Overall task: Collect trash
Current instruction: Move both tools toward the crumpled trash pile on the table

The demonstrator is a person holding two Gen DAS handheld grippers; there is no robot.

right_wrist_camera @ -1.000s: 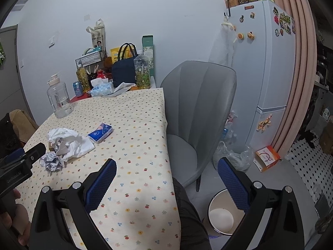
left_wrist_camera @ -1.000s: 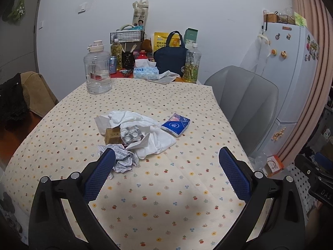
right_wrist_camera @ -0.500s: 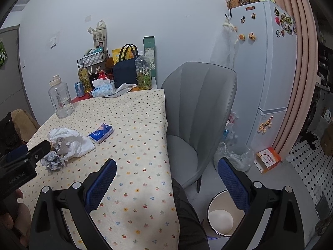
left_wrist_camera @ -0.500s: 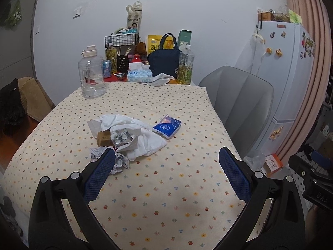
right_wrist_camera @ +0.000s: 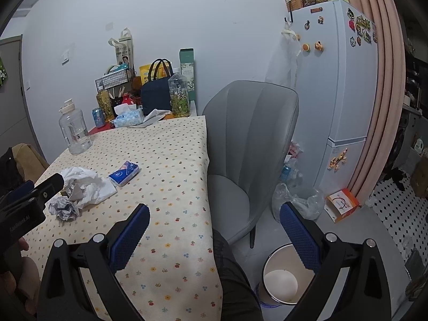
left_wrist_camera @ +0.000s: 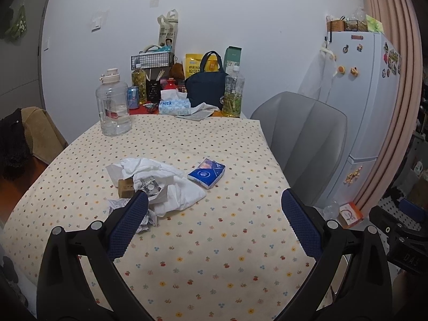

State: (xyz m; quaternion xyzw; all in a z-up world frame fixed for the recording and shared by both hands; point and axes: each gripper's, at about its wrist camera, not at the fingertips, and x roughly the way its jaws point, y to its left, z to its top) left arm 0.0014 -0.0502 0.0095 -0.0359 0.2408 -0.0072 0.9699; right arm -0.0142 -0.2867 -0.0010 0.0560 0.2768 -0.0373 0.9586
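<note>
Tongs [left_wrist_camera: 214,208] — textured pads, crumpled paper [left_wrist_camera: 144,218]

A grey chair [right_wrist_camera: 251,144] stands beside the floral-clothed table [right_wrist_camera: 171,165], with a white fridge [right_wrist_camera: 345,85], pink curtain [right_wrist_camera: 385,85] and seemingly tiled floor [right_wrist_camera: 390,208] beyond the chair.

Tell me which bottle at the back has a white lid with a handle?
The big clear water jug, standing alone on the dotted cloth. The two slimmer bottles behind hold yellowish liquid with bits inside and have no handle.
</note>
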